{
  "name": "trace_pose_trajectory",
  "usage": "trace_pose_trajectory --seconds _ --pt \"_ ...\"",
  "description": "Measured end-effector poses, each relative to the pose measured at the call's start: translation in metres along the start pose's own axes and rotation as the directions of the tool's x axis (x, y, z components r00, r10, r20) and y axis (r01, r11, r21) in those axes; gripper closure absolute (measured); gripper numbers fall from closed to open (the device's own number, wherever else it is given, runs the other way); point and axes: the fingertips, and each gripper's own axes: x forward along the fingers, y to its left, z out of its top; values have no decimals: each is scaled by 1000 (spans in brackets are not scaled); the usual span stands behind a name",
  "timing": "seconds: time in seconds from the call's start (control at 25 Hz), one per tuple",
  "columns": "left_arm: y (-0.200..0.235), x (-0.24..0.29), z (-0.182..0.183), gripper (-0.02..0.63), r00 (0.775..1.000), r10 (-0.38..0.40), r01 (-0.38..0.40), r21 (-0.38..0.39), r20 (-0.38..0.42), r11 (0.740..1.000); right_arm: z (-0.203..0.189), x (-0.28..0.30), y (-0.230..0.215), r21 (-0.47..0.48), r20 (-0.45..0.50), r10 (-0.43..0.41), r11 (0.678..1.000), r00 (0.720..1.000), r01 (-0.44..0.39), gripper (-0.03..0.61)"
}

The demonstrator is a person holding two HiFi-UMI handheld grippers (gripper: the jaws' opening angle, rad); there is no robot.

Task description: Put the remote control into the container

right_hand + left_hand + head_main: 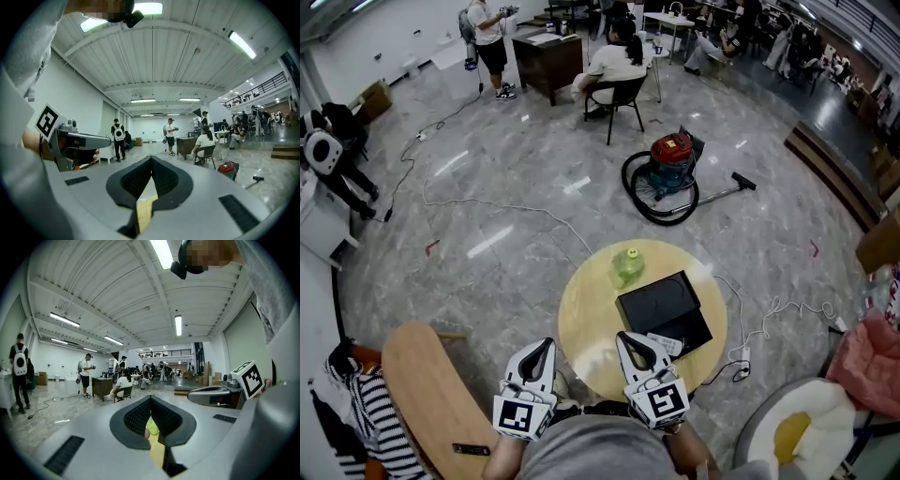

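Observation:
In the head view a pale remote control (665,344) lies on the round wooden table (586,323), against the near edge of a black box-shaped container (659,305). My right gripper (624,336) is shut and empty, its tip just left of the remote and apart from it. My left gripper (548,342) hovers over the table's near-left edge, also shut and empty. In the left gripper view the jaws (150,397) meet at the tip, with a green object (152,427) glimpsed behind them. The right gripper view shows its jaws (151,158) shut over the table edge.
A green bottle-like object (626,264) stands on the table's far side. A red vacuum cleaner (667,169) with hose sits on the floor beyond. Cables (773,314) trail to the right. A wooden chair (431,394) is near left. People stand and sit far back.

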Motion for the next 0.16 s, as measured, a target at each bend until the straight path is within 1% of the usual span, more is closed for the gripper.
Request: trace_pose_trajectory --seconds 0.16 --pt "3 -3 4 606 1000 4 -4 3 2 1000 3 2 3 8 -17 2 1000 1000 -2 568"
